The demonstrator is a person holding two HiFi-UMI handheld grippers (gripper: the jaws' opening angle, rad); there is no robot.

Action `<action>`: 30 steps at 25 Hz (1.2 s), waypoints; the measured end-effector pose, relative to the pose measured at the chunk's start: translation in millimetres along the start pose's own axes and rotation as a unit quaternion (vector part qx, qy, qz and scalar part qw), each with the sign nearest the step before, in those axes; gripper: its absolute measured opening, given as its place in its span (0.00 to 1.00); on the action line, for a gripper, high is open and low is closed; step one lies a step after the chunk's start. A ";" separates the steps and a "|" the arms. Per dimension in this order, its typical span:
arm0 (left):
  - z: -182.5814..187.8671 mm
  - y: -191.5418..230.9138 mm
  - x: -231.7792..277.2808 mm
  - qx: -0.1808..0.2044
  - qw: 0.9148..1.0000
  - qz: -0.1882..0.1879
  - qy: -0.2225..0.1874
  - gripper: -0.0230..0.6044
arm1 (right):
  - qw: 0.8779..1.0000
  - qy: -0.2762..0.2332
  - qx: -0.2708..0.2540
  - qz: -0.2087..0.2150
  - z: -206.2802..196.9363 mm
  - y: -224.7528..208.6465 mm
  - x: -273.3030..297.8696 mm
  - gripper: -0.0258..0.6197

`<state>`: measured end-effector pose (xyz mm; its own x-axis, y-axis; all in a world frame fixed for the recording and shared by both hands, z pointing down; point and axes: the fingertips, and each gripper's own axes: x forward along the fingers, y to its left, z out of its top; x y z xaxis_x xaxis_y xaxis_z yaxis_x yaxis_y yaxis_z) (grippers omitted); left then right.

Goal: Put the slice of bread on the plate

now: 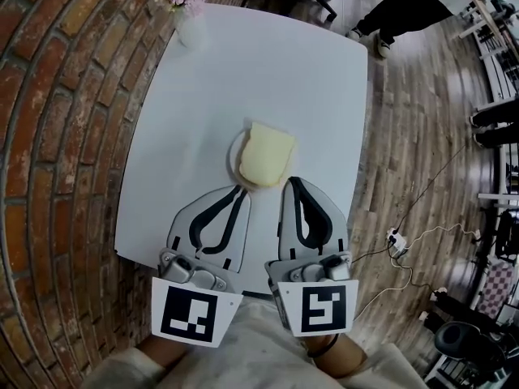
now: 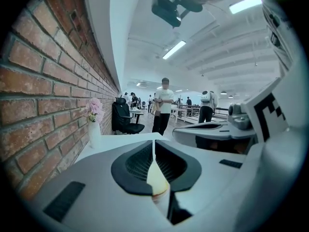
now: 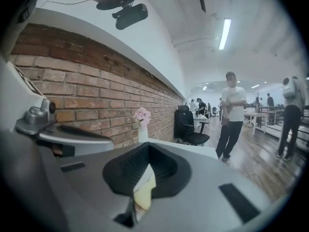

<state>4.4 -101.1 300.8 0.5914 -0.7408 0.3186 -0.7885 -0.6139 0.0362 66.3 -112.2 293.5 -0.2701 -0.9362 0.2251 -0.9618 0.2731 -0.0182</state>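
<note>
A pale yellow slice of bread (image 1: 265,156) lies on a small white plate (image 1: 236,147) in the middle of the white table (image 1: 268,71). Both grippers are held side by side just in front of the plate, pointing at it. My left gripper (image 1: 238,188) is shut and empty, its tip near the plate's front edge. My right gripper (image 1: 289,180) is also shut and empty, its tip beside the bread's near right corner. In the left gripper view the closed jaws (image 2: 154,142) show a sliver of bread (image 2: 157,181) through their slit. The right gripper view (image 3: 148,145) shows the same bread (image 3: 144,190).
A white vase of pink flowers (image 1: 185,6) stands at the table's far left corner. A brick wall (image 1: 57,96) runs along the left. A person (image 3: 231,115) stands beyond the table, near a black office chair (image 3: 189,125). Cables (image 1: 405,250) lie on the wooden floor at right.
</note>
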 end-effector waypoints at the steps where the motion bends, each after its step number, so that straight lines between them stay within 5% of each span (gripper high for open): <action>1: 1.5 -2.8 -2.5 0.002 1.000 -0.001 -0.002 0.08 | 1.000 -0.004 -0.002 0.001 2.7 2.1 -6.1 0.05; 30: 20.4 -51.9 -38.6 0.023 0.999 -0.029 -0.024 0.08 | 1.000 -0.020 0.001 0.002 12.1 17.9 -79.8 0.05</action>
<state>25.9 -46.2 267.3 0.6436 -0.7159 0.2706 -0.7453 -0.6667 0.0089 70.0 -35.2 263.4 -0.2763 -0.9428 0.1865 -0.9606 0.2772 -0.0217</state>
